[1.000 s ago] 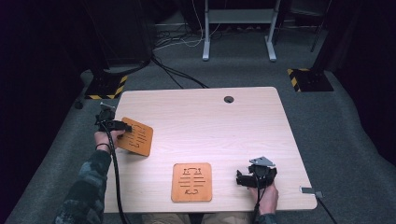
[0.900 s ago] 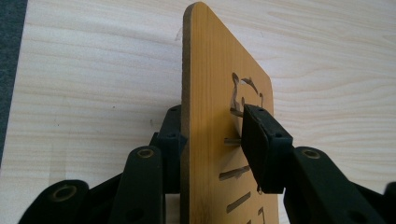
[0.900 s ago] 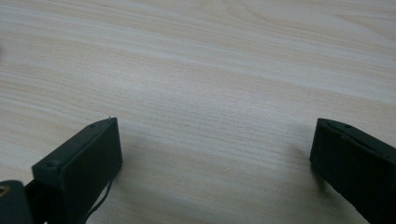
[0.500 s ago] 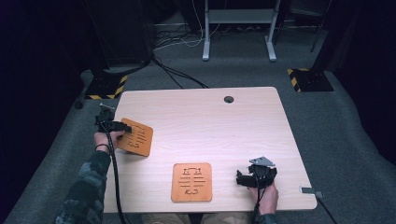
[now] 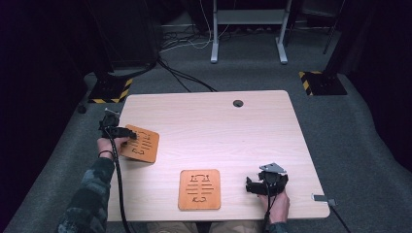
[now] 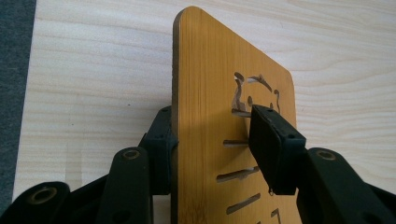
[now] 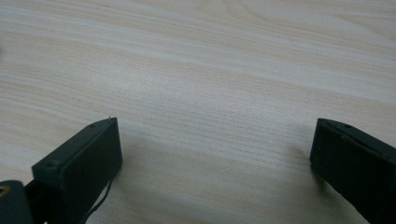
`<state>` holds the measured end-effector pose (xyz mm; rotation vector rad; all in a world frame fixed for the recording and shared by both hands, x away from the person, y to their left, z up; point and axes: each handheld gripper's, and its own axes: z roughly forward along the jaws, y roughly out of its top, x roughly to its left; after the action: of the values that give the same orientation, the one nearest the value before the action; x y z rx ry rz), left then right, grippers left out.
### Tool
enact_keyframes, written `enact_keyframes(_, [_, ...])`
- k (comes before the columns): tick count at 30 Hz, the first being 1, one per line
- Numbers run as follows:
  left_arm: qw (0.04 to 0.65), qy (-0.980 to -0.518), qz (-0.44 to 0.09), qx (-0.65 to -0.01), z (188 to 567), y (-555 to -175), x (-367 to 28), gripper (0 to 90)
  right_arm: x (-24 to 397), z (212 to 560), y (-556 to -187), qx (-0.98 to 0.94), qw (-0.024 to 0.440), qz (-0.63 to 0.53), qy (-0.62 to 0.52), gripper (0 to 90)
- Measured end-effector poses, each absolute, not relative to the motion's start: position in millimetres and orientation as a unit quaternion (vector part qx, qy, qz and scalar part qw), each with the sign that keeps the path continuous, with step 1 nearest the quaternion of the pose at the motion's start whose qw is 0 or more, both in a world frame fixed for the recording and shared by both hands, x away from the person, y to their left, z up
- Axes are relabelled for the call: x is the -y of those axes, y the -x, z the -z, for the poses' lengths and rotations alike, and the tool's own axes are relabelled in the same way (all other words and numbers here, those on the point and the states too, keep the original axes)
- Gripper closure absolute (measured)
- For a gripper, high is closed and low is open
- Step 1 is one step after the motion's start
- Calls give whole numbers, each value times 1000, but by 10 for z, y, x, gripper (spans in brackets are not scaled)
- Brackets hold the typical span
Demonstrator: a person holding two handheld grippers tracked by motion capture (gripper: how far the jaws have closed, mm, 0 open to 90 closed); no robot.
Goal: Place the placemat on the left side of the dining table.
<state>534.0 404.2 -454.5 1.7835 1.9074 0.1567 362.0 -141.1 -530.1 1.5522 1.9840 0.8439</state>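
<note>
A brown wooden board (image 5: 141,143) with cut-out slots lies at the table's left edge, and my left gripper (image 5: 127,132) reaches over its near-left corner. In the left gripper view that board (image 6: 210,84) stands between the jaws of my left gripper (image 6: 212,119). One pad sits behind it against its back and the other stands a little off its face. These jaws have just been opening. A second slotted board (image 5: 199,189) lies flat near the front edge. To its right my right gripper (image 5: 250,187) rests open over bare table, its jaws (image 7: 215,135) wide apart with nothing between them.
The light wooden table (image 5: 218,121) has a dark cable hole (image 5: 238,103) near its far edge. Beyond it on the grey carpet are a metal frame (image 5: 248,19), cables and two bases with yellow-black stripes (image 5: 320,82). A small metal piece (image 5: 323,199) sticks out at the front right corner.
</note>
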Motion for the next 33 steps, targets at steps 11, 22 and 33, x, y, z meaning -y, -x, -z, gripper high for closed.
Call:
enact_keyframes(11, [243,-671,-68,-697,4557,-5360,-4023,507,1410,5301,-3620,-725,240,-308,-567,15])
enact_keyframes(22, [229,-677,-78,-695,4569,-5379,-3994,489,1411,5301,-3620,-725,240,-308,-567,15])
enact_keyframes(33, [230,-671,-75,-700,4612,-5378,-4013,472,1410,5301,-3620,-725,240,-308,-567,15])
